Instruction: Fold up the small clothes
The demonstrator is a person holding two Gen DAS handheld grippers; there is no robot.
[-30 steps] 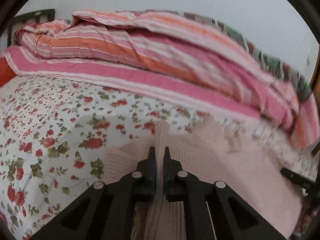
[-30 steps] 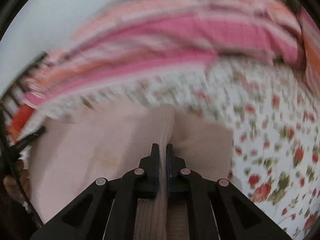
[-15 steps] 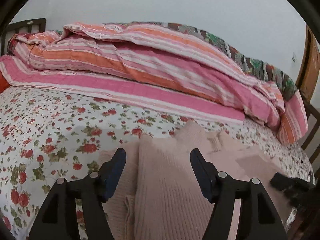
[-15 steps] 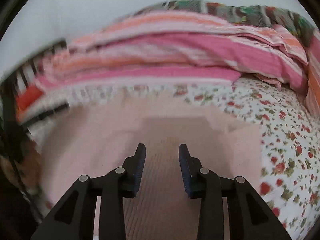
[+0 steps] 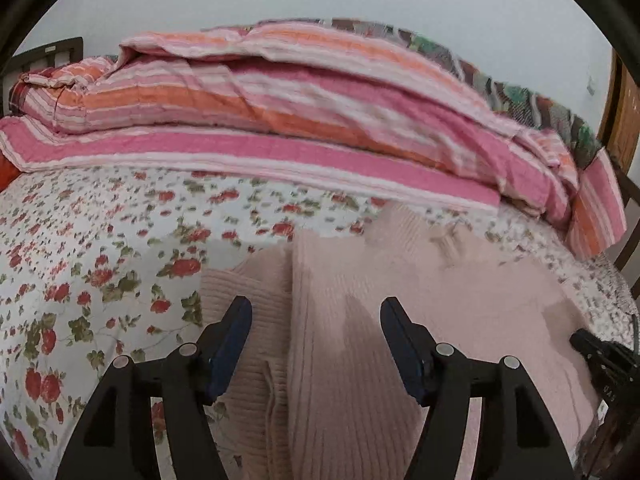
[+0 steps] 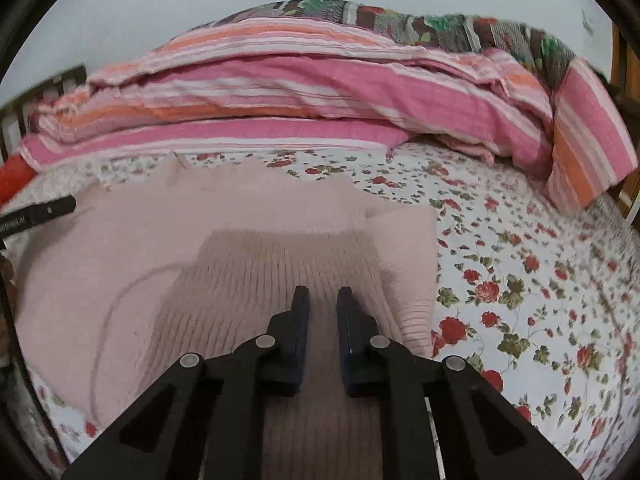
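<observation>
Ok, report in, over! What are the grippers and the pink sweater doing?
Left hand-held gripper open above pink sweater. Right hand-held gripper closing, empty. Nothing blocking.

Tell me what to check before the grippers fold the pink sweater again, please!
1. Left gripper let go of the pink sweater: ok, its jaws stand wide with nothing pinched.
2. Right gripper free of the knit: ok, its jaws are closing with only a narrow gap, and no fold is caught between them.
3. Sweater lying on the flowered bedsheet: ok, it rests there.
4. Sweater flat enough: not ok, a ridge of knit stands up left of centre.
5. Room beyond the sweater: ok, the striped quilt lies past it with sheet between.
6. Near hem lined up: cannot tell, the grippers hide it.
</observation>
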